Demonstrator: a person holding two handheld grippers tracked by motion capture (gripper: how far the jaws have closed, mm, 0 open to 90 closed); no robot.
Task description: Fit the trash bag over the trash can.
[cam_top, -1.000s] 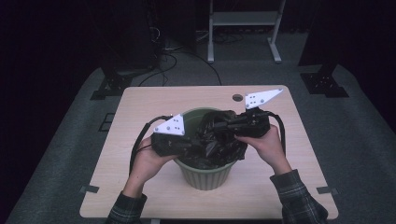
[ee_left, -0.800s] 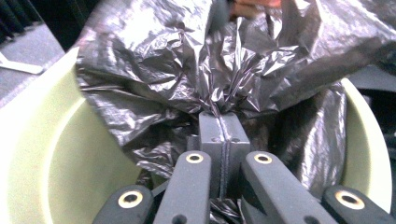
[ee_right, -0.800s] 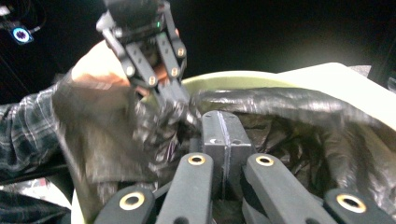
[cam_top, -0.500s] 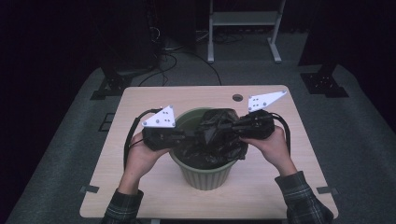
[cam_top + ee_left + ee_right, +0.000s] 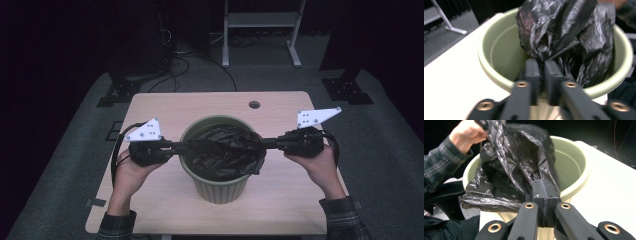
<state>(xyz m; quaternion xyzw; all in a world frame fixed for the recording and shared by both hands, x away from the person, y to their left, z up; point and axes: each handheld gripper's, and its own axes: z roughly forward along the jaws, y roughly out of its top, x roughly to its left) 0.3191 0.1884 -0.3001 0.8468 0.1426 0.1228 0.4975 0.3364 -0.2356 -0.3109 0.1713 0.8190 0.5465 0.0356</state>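
A pale green ribbed bin (image 5: pixel 220 189) stands mid-table with a crumpled black plastic bag (image 5: pixel 222 150) in its mouth. My left gripper (image 5: pixel 186 145) reaches level to the bin's left rim, and my right gripper (image 5: pixel 260 144) to its right rim, with the bag stretched between them. In the left gripper view the left gripper (image 5: pixel 542 65) pinches a fold of the bag (image 5: pixel 564 32) over the bin's rim (image 5: pixel 496 50); its jaws have just been opening slightly, with the film still between them. The right gripper (image 5: pixel 545 187) is shut tight on the bag's edge (image 5: pixel 509 170) above the bin (image 5: pixel 571 162).
The light wooden table (image 5: pixel 165 110) has a small round hole (image 5: pixel 254 105) near its back edge. Behind the table, a white metal stand (image 5: pixel 260 20) and cables (image 5: pixel 175 55) lie on the grey floor. The person's other hand (image 5: pixel 466 132) shows beyond the bag.
Both hands have moved apart, the left one leftward and the right one rightward, and the bag is now pulled wide across the bin's mouth.
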